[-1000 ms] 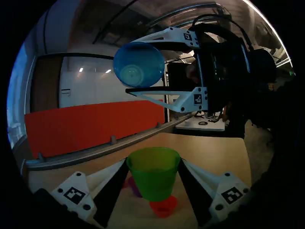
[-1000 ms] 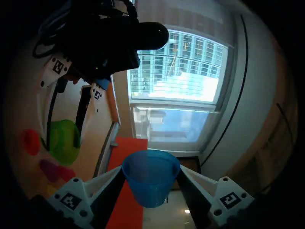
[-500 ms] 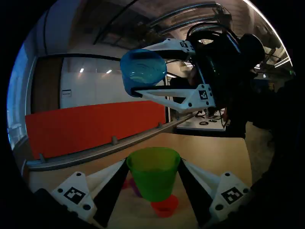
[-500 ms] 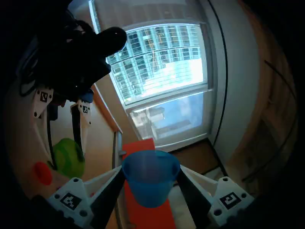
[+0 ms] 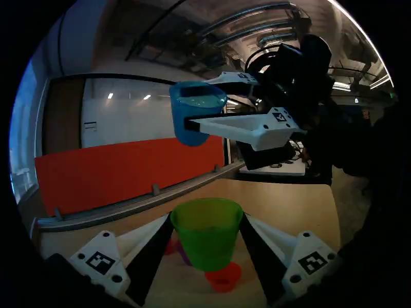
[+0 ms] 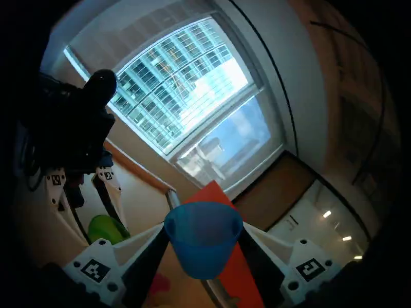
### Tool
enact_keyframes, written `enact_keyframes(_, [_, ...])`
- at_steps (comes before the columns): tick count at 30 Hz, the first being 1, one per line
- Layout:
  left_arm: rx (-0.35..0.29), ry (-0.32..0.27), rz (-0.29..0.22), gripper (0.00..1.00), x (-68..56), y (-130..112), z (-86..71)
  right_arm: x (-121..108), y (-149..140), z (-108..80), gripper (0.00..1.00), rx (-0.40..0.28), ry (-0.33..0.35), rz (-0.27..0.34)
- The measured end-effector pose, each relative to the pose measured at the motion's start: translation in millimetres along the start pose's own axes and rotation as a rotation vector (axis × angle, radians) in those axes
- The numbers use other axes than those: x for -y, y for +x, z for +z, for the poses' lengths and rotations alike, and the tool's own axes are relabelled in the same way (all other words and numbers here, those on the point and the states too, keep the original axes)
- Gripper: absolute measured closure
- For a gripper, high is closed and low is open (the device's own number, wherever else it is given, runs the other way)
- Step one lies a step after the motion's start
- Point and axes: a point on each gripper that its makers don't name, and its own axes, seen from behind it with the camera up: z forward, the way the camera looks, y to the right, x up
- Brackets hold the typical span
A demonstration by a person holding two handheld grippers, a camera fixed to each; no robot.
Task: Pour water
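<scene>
vs 1 s ago: blue cup (image 5: 191, 120) tipped back from mouth-on to approx upright, now above green cup (image 5: 206, 244), slightly left, well apart. Right hand-held gripper (image 5: 198, 105) clamps blue cup, fingers on both sides. Left hand-held gripper (image 5: 206, 222) clamps green cup: translucent, upright, just over bench (image 5: 287, 205); fill lvl can't tell. Red cup (image 5: 222, 277) beneath green cup.

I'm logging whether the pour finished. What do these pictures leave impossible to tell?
Water in the green cup: left gripper view, side-on, its own wall hides the inside.
What remains in the blue cup: left gripper view, seen from below its rim.
The red piece and purple piece on the table: left gripper view, partly hidden behind the green cup.
</scene>
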Motion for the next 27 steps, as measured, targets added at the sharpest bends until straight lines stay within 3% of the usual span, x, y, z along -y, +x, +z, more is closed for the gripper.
enact_keyframes(15, [0.005, 0.004, 0.008, 0.12, 1.5, 3.6, 0.3, 11.9, 3.0, -7.2, 0.11, -0.008, 0.056, 0.461])
enact_keyframes(22, [0.006, 0.006, 0.011, 0.12, 2.4, 5.7, 1.7, 23.3, 7.1, -10.3, 0.11, -0.014, 0.11, 0.603])
enact_keyframes(27, [0.006, 0.008, 0.01, 0.12, 3.5, 6.5, 2.3, 25.2, 4.2, -12.9, 0.1, -0.014, 0.129, 0.658])
